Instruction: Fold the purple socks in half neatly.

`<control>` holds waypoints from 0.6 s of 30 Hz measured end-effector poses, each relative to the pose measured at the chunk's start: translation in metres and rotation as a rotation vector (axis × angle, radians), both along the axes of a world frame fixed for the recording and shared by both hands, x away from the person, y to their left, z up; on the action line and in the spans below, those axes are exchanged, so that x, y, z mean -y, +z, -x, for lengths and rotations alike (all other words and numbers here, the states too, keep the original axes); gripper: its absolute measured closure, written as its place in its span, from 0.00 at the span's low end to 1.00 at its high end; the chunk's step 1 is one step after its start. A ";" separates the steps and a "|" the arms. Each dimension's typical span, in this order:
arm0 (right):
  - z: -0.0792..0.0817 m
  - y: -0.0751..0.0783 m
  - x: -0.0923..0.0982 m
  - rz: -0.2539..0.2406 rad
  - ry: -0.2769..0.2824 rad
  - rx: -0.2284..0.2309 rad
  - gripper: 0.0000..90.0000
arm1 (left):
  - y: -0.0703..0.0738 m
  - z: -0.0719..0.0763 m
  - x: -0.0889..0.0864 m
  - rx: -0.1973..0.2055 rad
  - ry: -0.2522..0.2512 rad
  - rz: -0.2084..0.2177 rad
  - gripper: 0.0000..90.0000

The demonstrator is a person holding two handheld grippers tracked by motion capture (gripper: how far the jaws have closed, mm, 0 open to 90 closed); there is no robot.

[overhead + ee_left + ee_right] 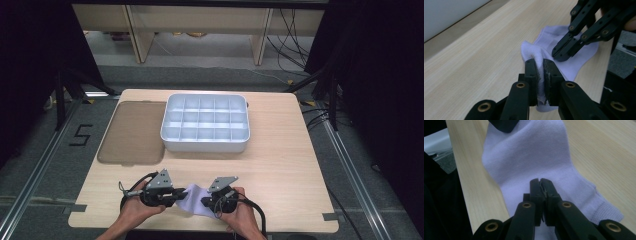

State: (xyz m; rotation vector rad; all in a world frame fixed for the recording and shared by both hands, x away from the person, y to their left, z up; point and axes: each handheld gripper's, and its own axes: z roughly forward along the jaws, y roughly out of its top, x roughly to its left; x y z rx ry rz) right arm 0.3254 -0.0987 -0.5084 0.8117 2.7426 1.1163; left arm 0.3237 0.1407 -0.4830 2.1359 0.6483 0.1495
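Observation:
A pale lilac sock [193, 204] lies near the table's front edge between my two grippers. My left gripper [178, 197] is shut on it. In the left gripper view a bunched fold of the sock [574, 66] is pinched between the jaws of the left gripper [539, 61]. My right gripper [205, 201] comes in from the other side, and its tips [559, 54] rest on the flat part of the cloth. In the right gripper view the jaws of the right gripper [540, 180] are closed on the sock [531, 152], with a thin sliver of fabric between the pads.
A white compartment tray [205, 143] stands at the middle back of the wooden table [280, 165]. A brown translucent lid [132, 132] lies flat to its left. The table's front edge runs just behind my hands.

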 end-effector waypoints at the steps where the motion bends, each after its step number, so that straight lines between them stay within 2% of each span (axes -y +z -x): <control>1: 0.001 0.000 -0.004 -0.008 0.000 -0.016 0.98 | 0.001 0.001 0.000 -0.001 -0.009 -0.004 0.91; 2: 0.001 0.000 -0.004 -0.008 0.000 -0.016 0.98 | 0.002 0.000 0.000 0.016 -0.018 -0.019 0.91; 3: 0.001 -0.001 -0.006 -0.011 -0.004 -0.018 0.98 | 0.003 0.001 0.001 0.005 -0.014 0.006 0.91; 5: 0.001 -0.001 -0.008 -0.012 0.021 -0.011 0.98 | 0.004 0.001 0.001 0.003 -0.016 0.006 0.91; 7: 0.001 0.000 -0.010 -0.010 0.013 -0.017 0.98 | 0.005 0.001 0.000 0.000 -0.007 -0.002 0.91; 8: 0.001 -0.001 -0.010 -0.029 0.005 -0.020 0.97 | 0.006 0.001 -0.001 0.002 -0.011 -0.007 0.91; 11: -0.001 0.008 -0.003 -0.048 0.000 -0.010 0.97 | 0.006 0.000 -0.002 0.004 -0.019 -0.005 0.91; 12: -0.003 0.012 0.001 -0.051 0.003 0.013 0.97 | 0.007 0.001 -0.002 0.000 -0.015 0.006 0.91; 14: -0.006 0.019 0.008 -0.037 -0.027 0.052 0.97 | 0.008 0.000 -0.003 -0.010 -0.010 -0.005 0.91; 16: -0.008 0.020 0.014 -0.035 -0.067 0.072 0.97 | 0.009 0.001 -0.003 -0.014 -0.005 -0.001 0.91; 17: -0.011 0.021 0.018 -0.016 -0.062 0.066 0.97 | 0.008 0.001 -0.002 -0.015 -0.007 0.000 0.91; 18: -0.012 0.020 0.020 -0.007 -0.078 0.051 0.97 | 0.009 0.001 -0.002 -0.012 -0.008 -0.006 0.91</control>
